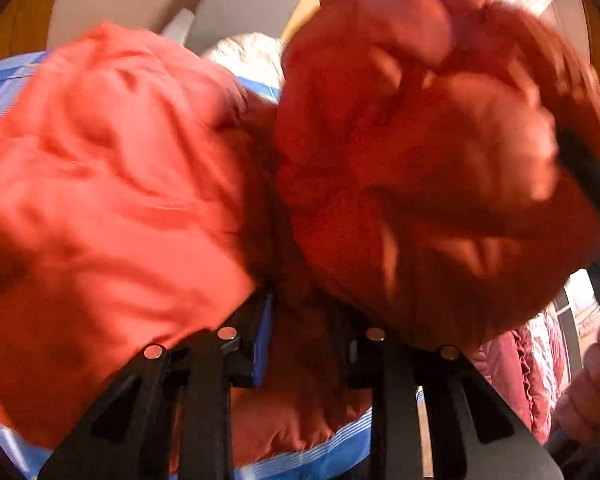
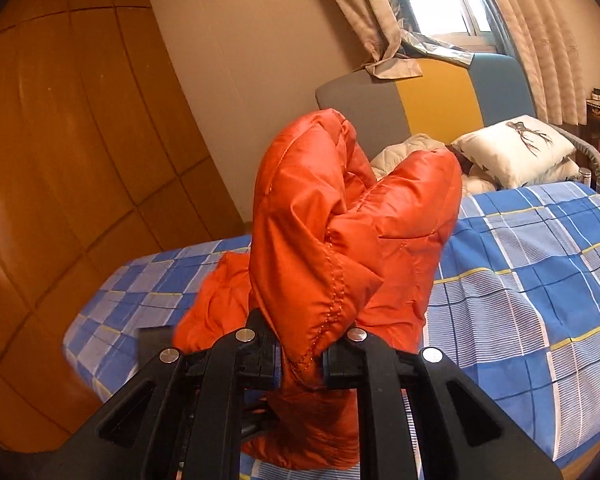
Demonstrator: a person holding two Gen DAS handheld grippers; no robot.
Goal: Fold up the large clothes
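An orange padded jacket (image 2: pixel 332 240) hangs bunched over the bed. My right gripper (image 2: pixel 300 356) is shut on a stitched fold of it and holds it raised above the blue checked bedspread (image 2: pixel 520 280). In the left wrist view the same jacket (image 1: pixel 140 200) fills nearly the whole blurred frame. My left gripper (image 1: pixel 304 344) is shut on its fabric, which bulges up between and over the jaws. The rest of the jacket trails down onto the bed behind.
A wooden wardrobe (image 2: pixel 60 160) stands to the left of the bed. A grey, yellow and blue headboard (image 2: pixel 420 100), a white pillow (image 2: pixel 516 148) and a pale quilt lie at the far end. Curtains and a window are behind. A pink garment (image 1: pixel 520 372) hangs at right.
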